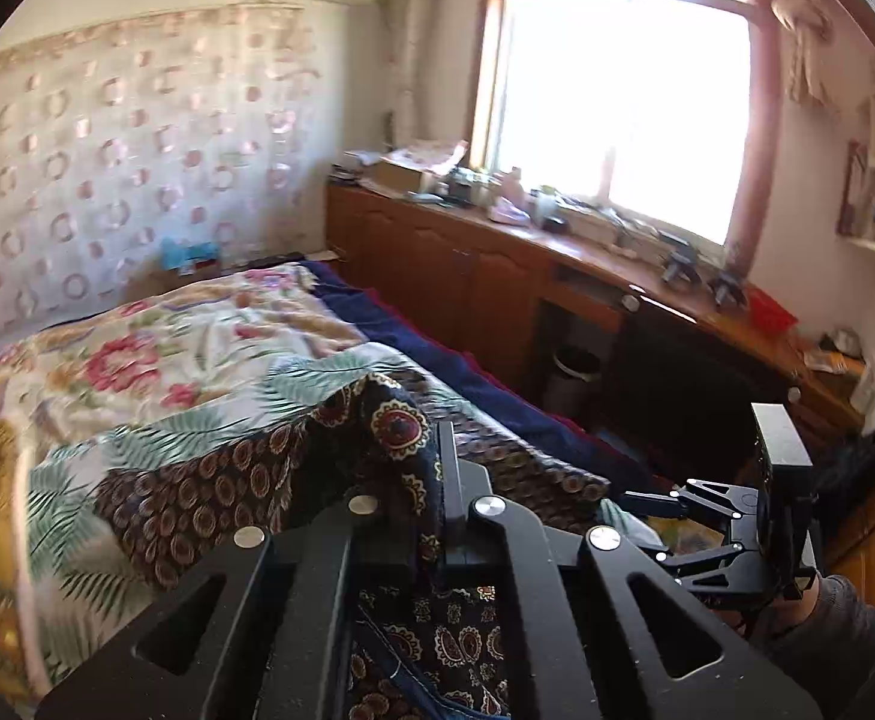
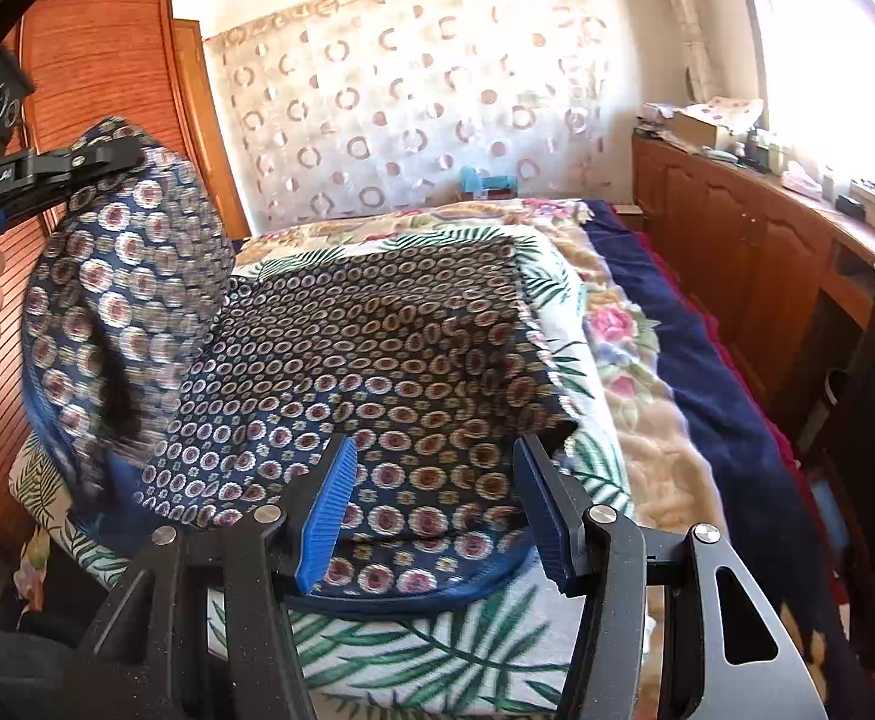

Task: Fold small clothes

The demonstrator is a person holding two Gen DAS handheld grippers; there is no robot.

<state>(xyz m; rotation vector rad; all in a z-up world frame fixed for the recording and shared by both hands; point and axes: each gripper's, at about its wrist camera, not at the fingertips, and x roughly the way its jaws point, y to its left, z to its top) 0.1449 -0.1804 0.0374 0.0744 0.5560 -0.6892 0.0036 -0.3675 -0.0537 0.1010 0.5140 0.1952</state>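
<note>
The small garment (image 2: 377, 330), dark blue with round medallion prints, lies spread on a leaf-print cushion (image 2: 437, 648) on the bed. My left gripper (image 2: 114, 157) is shut on one edge of it and holds that part up at the left, blurred. In the left wrist view the cloth (image 1: 398, 426) drapes over the closed left gripper (image 1: 444, 450). My right gripper (image 2: 437, 510) stands open over the garment's near hem, its blue pads (image 2: 326, 516) apart and not pressing the cloth. The right gripper (image 1: 641, 525) also shows from the side, held by a hand in a grey sleeve.
A floral quilt (image 1: 155, 348) and a navy blanket (image 2: 695, 336) cover the bed. Wooden cabinets (image 1: 455, 276) with a cluttered top run under the bright window (image 1: 623, 114). A wooden wardrobe (image 2: 107, 60) stands left. A bin (image 1: 569, 378) sits on the floor.
</note>
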